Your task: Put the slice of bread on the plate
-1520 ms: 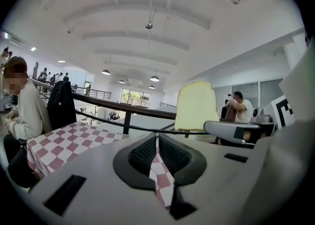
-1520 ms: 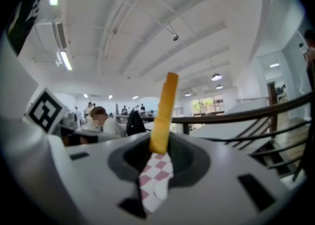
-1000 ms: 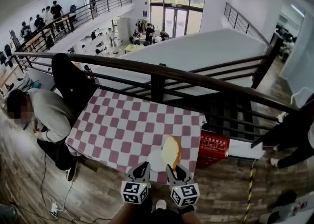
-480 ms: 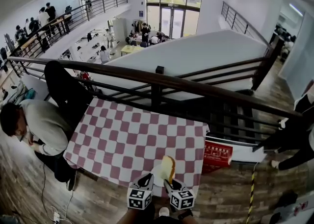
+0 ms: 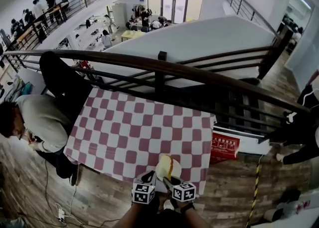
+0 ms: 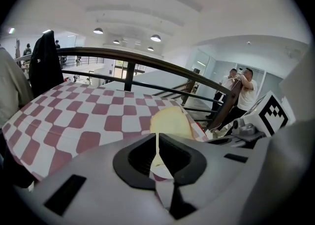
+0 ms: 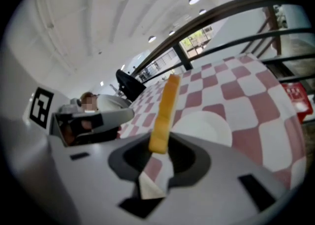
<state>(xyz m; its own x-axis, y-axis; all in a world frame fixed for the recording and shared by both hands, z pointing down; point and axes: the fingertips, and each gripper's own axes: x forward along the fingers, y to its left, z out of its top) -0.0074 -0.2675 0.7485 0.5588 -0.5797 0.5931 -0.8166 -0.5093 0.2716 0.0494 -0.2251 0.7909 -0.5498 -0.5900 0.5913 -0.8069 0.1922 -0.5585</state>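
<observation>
The right gripper point(image 7: 158, 152) has its jaws clamped on the bottom end of the yellow slice of bread point(image 7: 165, 115). The left gripper point(image 6: 156, 152) has its jaws almost together with nothing in them. The bread hangs near the front edge of the red-and-white checked tablecloth point(image 5: 139, 127), just beside the round white plate point(image 7: 206, 128), which lies flat. The slice stands on its edge. Its long side points up and away from the jaws, leaning a little, with the thin crust facing the camera. I think the best way is to move it over the plate's middle, tip it flat, go low, then let go gently.
</observation>
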